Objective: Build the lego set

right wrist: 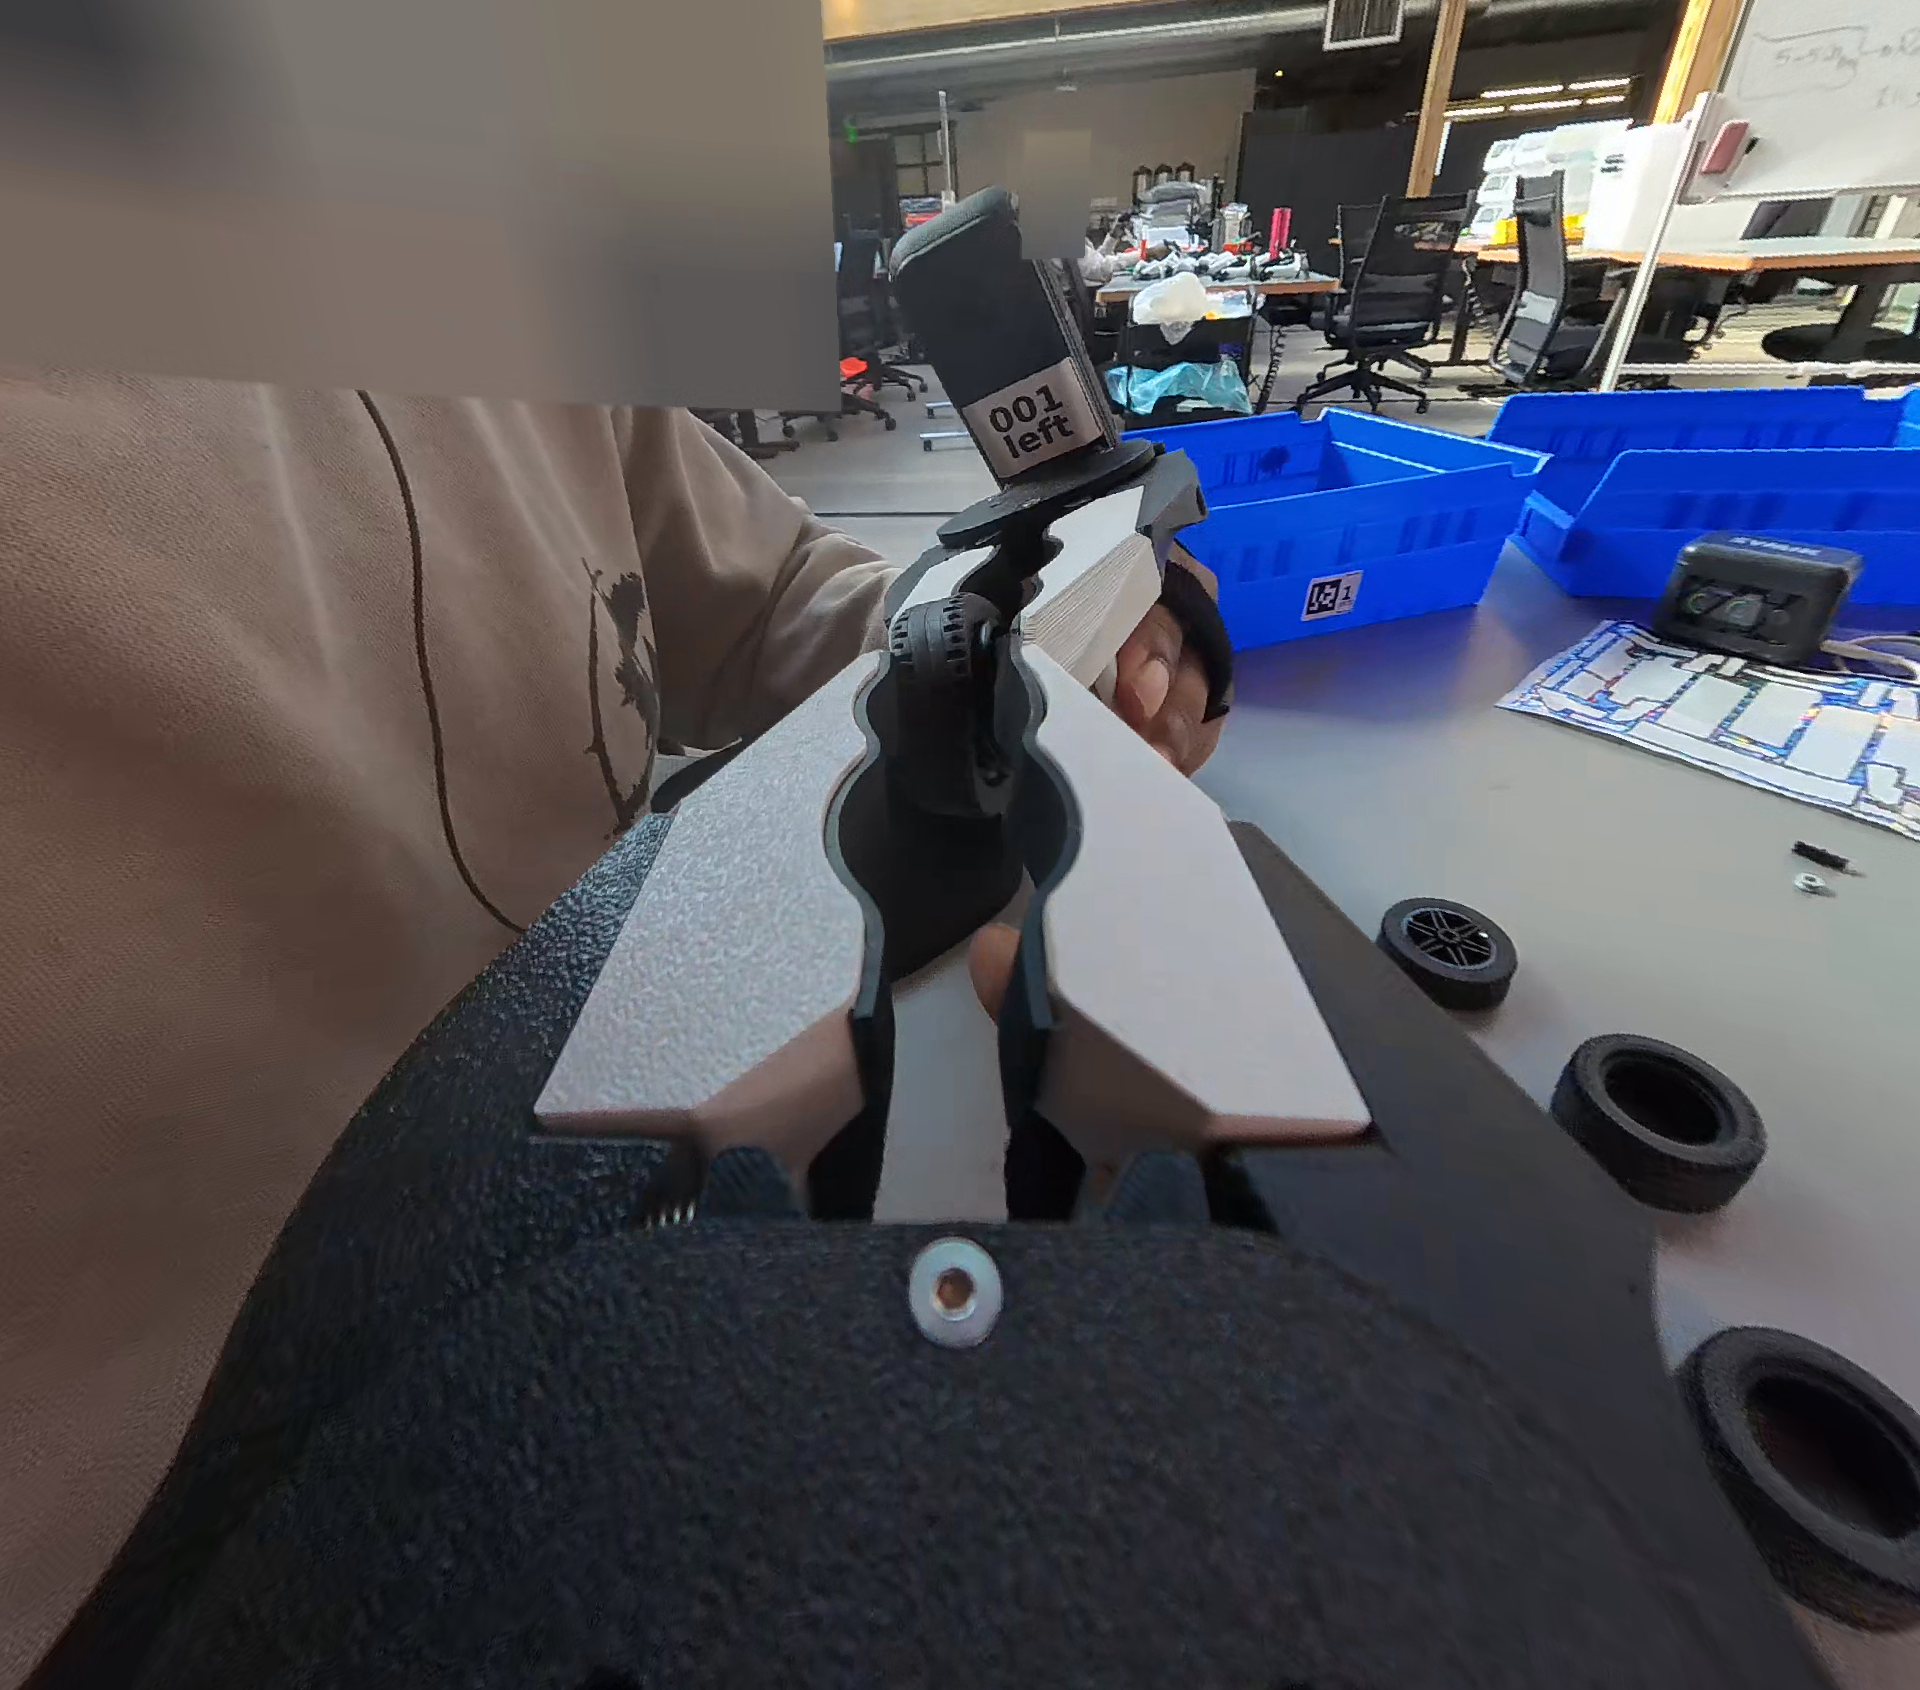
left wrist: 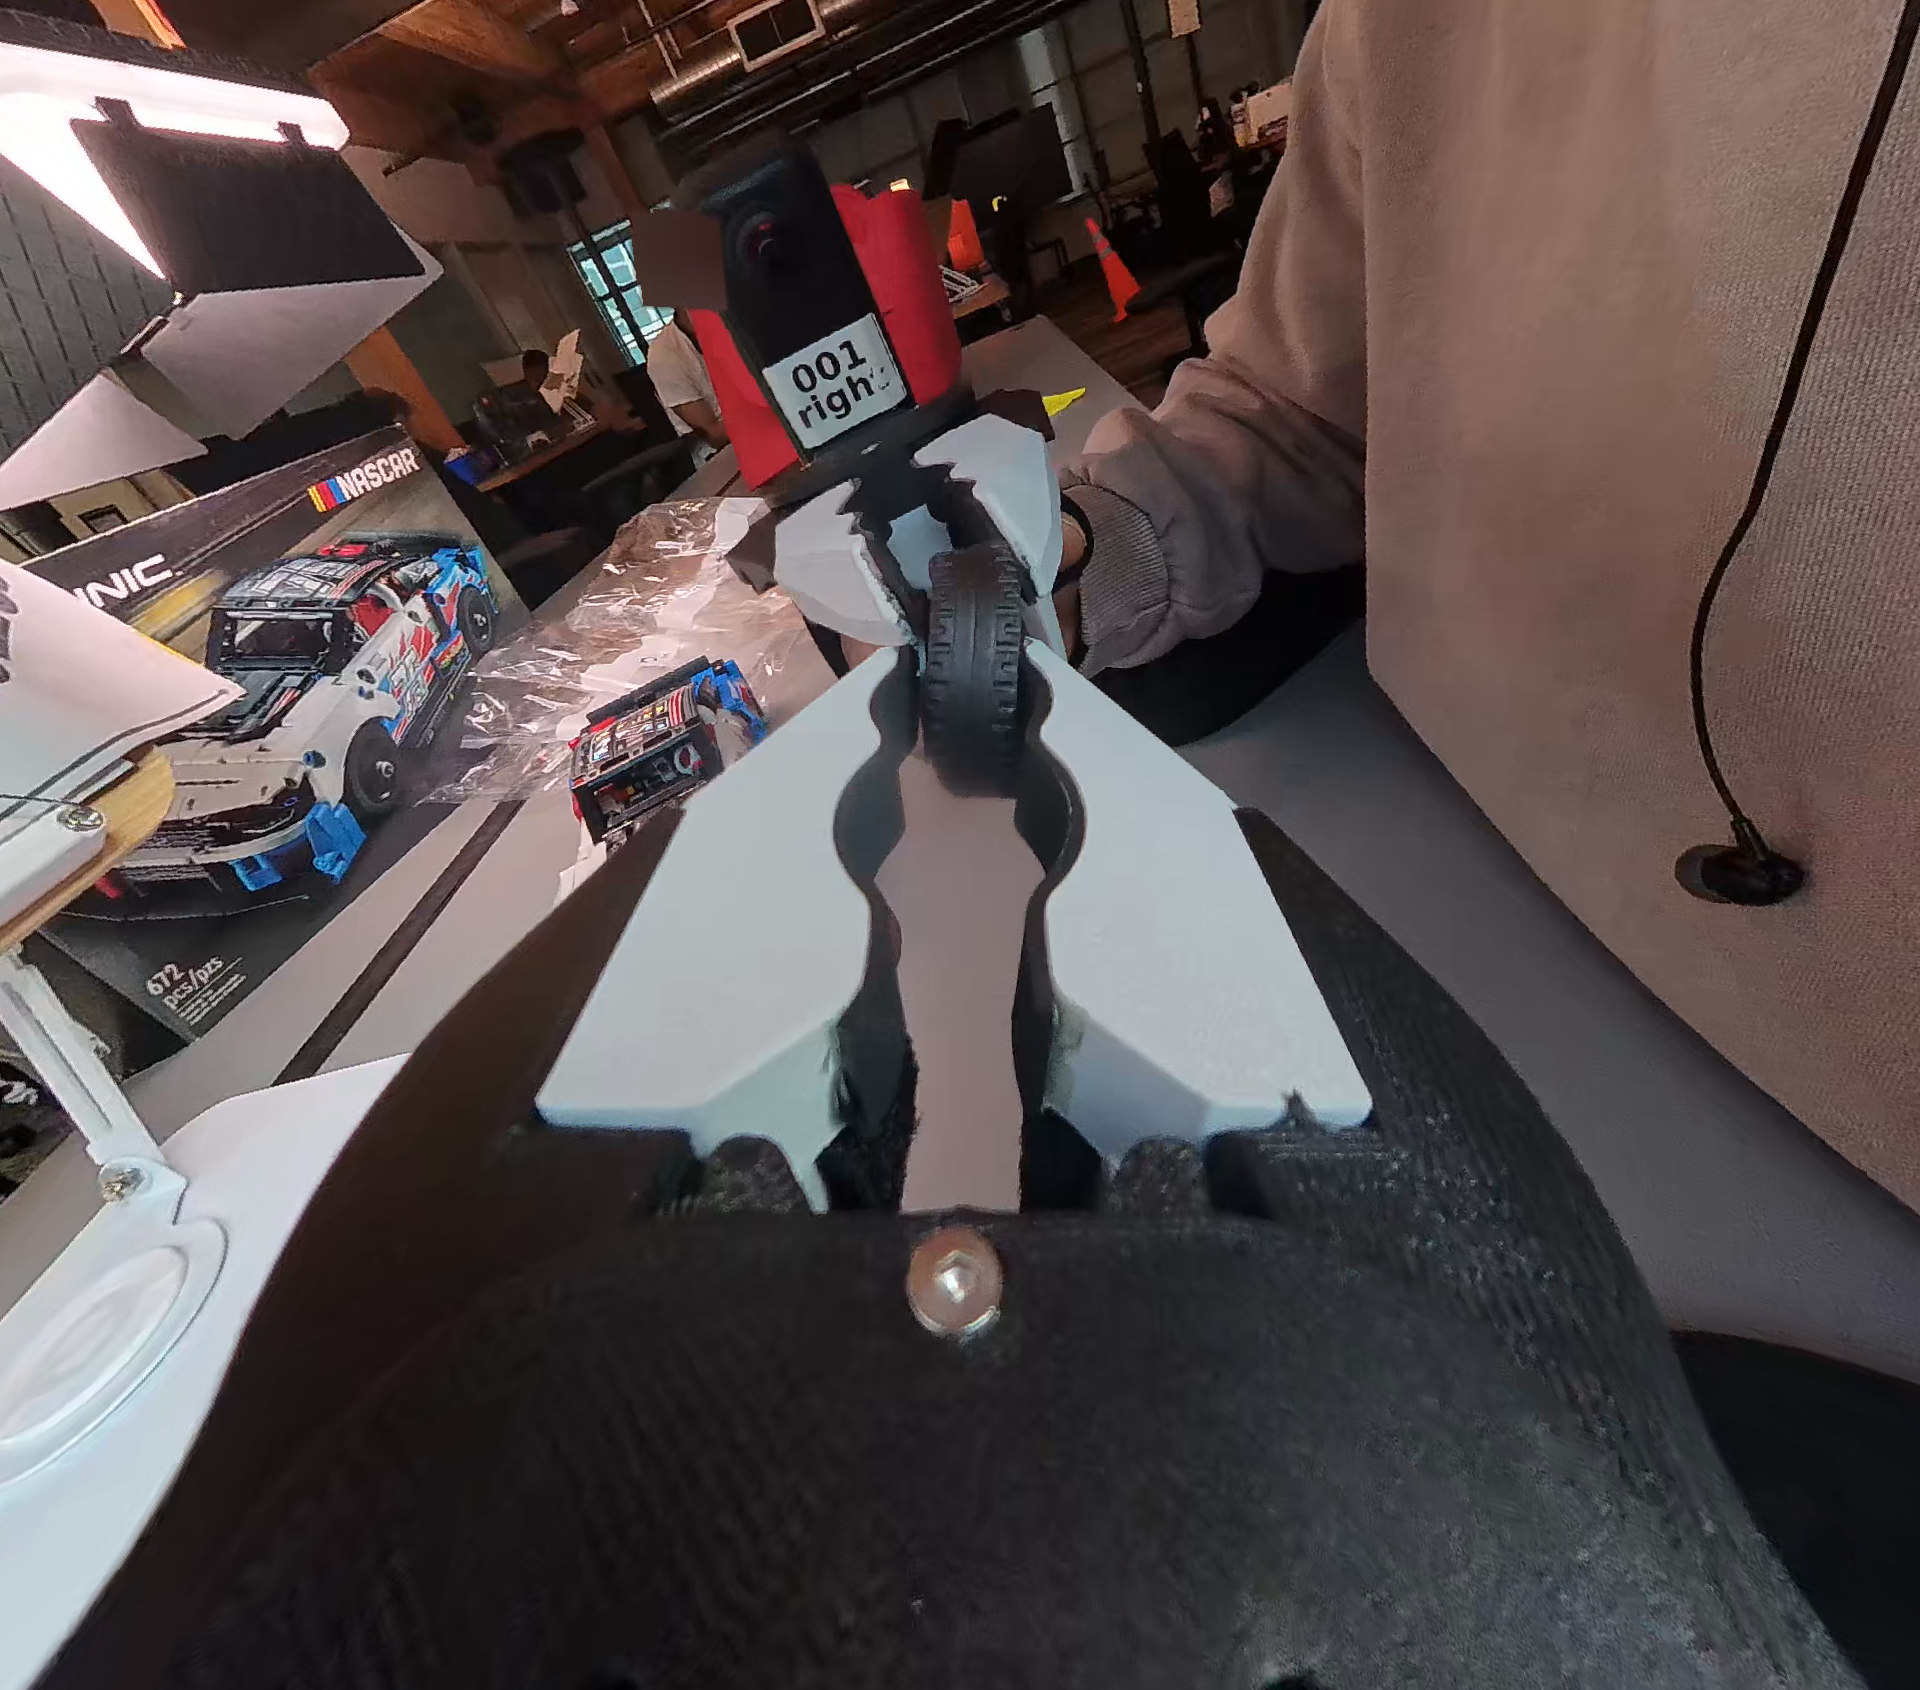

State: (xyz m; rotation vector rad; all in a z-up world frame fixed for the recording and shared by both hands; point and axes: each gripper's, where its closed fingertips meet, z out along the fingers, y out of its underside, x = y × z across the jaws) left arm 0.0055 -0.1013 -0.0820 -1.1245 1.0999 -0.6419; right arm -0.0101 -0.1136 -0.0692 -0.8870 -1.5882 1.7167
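A black rubber tyre [left wrist: 975, 664] sits between the tips of my left gripper [left wrist: 977, 653], which is shut on it above the table. My right gripper [left wrist: 925, 560] faces it tip to tip, and its white fingers [left wrist: 831, 591] close around the tyre's far side. In the right wrist view the same tyre [right wrist: 940, 638] sits at the tips of my right gripper [right wrist: 948, 653], with the left gripper [right wrist: 1039, 580] just beyond. I cannot tell whether a rim is inside the tyre. A wheel with a rim [right wrist: 1446, 951] and two bare tyres [right wrist: 1659, 1121] [right wrist: 1813, 1474] lie on the table.
The set's box [left wrist: 312, 705] and a partly built car [left wrist: 665, 736] on clear bags are at the left. A lamp stand [left wrist: 94, 1152] is near left. Blue bins [right wrist: 1351, 539], a sticker sheet [right wrist: 1714, 726], a black device [right wrist: 1756, 601] and small parts [right wrist: 1818, 856] are right. The person's beige sweatshirt [left wrist: 1610, 393] is close. Only a small space, under 4 cm, lies between the two pairs of fingers.
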